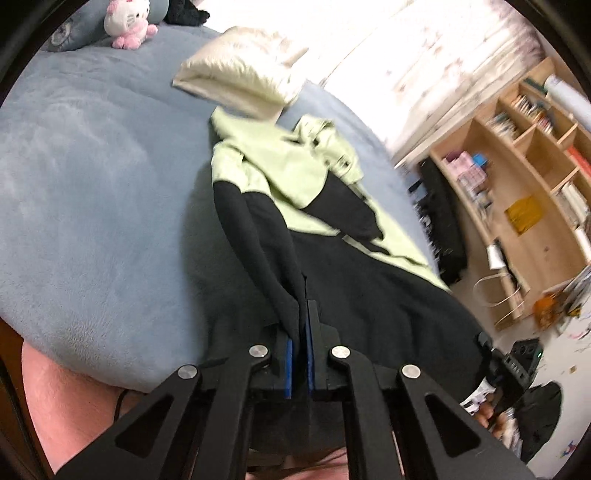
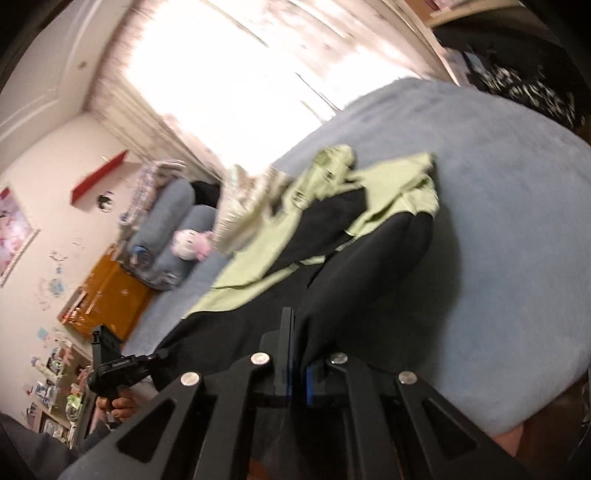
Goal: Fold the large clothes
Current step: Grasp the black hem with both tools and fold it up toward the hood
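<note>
One black and pale-green garment [image 1: 295, 192] lies spread along a grey-blue bed cover [image 1: 92, 177], its green hooded end toward 12 o'clock in the left wrist view and its black hem at 6 o'clock, lifted off the cover. The left gripper [image 1: 300, 325] points down at a slant, its jaws closed on a gathered fold of the black hem, the cloth running up between the two blue pads [image 1: 289, 365]. The right gripper [image 2: 295, 354] also tilts downward and is rolled so the bed runs diagonally across its view; its jaws are clamped on the black hem of the same garment [image 2: 332, 236], which drapes away toward 1 o'clock. In the left view the right gripper's body appears at 4 o'clock with a hand [image 1: 487, 410] around its handle; in the right view the left gripper sits at 8 o'clock, held by the other hand [image 2: 118, 406]. Beyond the garment, at 12 o'clock, rests one cream folded pile [image 1: 240, 70]. One pink-and-white plush toy [image 1: 127, 22] sits at 11 o'clock beside grey pillows [image 1: 74, 33]. One wooden shelf unit [image 1: 524, 177] stands at 3 o'clock.
</note>
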